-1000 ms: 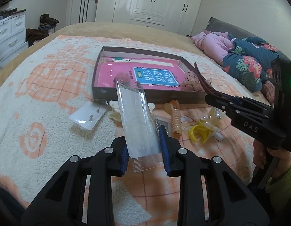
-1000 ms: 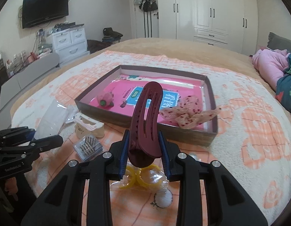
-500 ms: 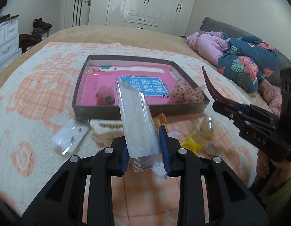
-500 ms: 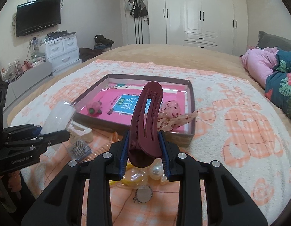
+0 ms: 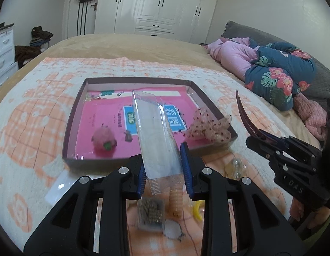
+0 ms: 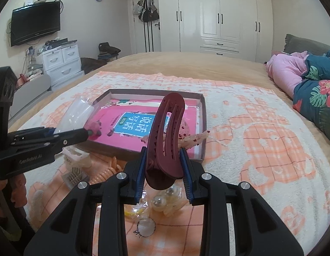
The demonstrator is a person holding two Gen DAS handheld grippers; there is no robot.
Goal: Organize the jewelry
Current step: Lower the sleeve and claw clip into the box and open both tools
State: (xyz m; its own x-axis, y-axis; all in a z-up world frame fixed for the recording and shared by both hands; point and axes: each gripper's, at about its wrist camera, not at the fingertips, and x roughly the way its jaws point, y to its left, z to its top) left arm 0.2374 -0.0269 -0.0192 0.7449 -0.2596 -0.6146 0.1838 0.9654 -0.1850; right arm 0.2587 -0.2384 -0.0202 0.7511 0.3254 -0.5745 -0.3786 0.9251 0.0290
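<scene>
My left gripper (image 5: 163, 170) is shut on a clear plastic packet (image 5: 156, 136) that sticks up and forward over the near edge of a shallow brown box (image 5: 72, 117) lined in pink. Inside the box lie a pink pompom (image 5: 103, 139) and a dotted sheer scrunchie (image 5: 209, 128) at its right corner. My right gripper (image 6: 163, 170) is shut on a maroon hair clip (image 6: 167, 132) standing upright, just short of the box (image 6: 202, 128). In the right wrist view the left gripper (image 6: 85, 132) reaches in from the left with the packet (image 6: 77, 112).
Loose pieces lie on the orange-and-white blanket before the box: pearl beads (image 6: 162, 198), a coiled orange hair tie (image 6: 105, 172), a cream claw clip (image 6: 76, 156), a packet of studs (image 5: 151, 214). Bundled clothes (image 5: 271, 68) lie at the right.
My left gripper has carried the packet forward and up, over the loose pieces to the box's near edge. The right gripper has shifted a little with the clip still in it.
</scene>
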